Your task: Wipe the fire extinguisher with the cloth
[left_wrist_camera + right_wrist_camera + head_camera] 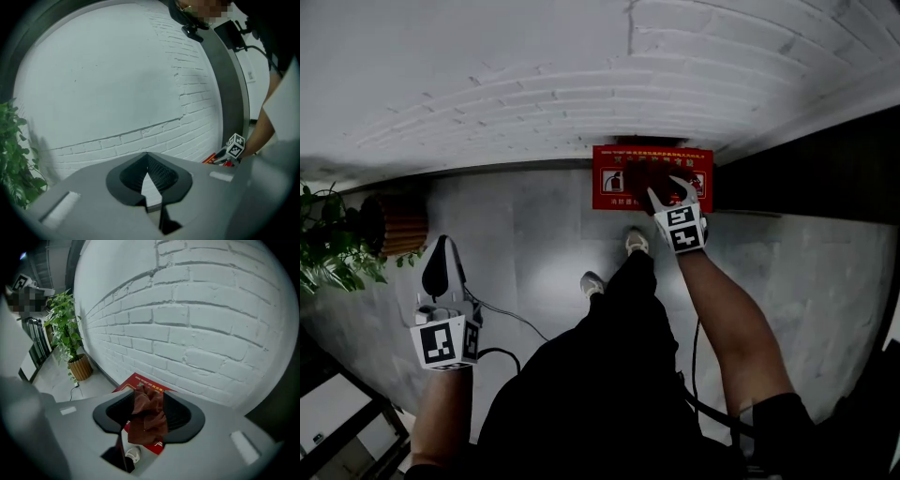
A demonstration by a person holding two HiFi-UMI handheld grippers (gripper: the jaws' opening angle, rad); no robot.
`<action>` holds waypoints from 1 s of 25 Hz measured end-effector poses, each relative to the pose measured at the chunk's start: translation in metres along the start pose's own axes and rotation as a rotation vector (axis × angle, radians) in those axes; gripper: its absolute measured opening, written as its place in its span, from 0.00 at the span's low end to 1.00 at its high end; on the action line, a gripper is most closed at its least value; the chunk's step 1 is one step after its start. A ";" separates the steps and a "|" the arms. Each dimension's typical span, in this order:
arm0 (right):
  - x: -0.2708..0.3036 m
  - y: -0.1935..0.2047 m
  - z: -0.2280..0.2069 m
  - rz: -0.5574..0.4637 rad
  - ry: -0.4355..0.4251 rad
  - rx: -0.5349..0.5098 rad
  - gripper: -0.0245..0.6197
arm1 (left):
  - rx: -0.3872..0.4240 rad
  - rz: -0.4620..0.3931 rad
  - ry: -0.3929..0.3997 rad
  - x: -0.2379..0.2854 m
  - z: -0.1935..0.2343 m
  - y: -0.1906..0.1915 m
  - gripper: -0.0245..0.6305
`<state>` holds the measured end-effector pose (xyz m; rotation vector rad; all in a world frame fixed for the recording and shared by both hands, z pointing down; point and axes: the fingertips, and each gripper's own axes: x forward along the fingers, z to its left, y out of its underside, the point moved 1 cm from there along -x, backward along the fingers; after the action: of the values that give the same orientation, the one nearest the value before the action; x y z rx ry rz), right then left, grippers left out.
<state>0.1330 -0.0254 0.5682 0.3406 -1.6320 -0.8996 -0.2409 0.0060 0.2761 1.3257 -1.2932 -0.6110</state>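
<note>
A red fire extinguisher box [619, 183] with white print stands on the floor against the white brick wall; the extinguisher itself does not show. My right gripper [661, 190] points down over the box, shut on a dark red cloth [643, 174]. In the right gripper view the cloth [147, 423] hangs bunched between the jaws of that gripper [149, 397], above the box [140, 380]. My left gripper [441, 261] hangs far to the left over bare floor. Seen in its own view, the left gripper [147, 160] has its tips together with nothing held, and it faces the wall.
A potted plant [333, 246] in a ribbed brown pot [398, 225] stands at the left wall. A black cable [514, 321] runs across the grey floor. The person's shoes [636, 241] stand just in front of the box. A dark panel [825, 173] is at the right.
</note>
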 end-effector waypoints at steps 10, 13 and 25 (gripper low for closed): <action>0.056 0.045 -0.007 0.143 0.009 -0.008 0.40 | -0.031 0.038 -0.094 -0.013 0.024 0.024 0.04; 0.068 0.055 -0.014 0.195 0.029 -0.005 0.45 | -0.028 0.067 -0.122 -0.019 0.029 0.035 0.04; 0.087 0.069 -0.009 0.245 0.007 0.006 0.38 | -0.024 0.087 -0.189 -0.028 0.047 0.035 0.04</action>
<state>0.1340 -0.0404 0.6786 0.1428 -1.6294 -0.7077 -0.3020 0.0230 0.2879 1.2077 -1.4841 -0.7019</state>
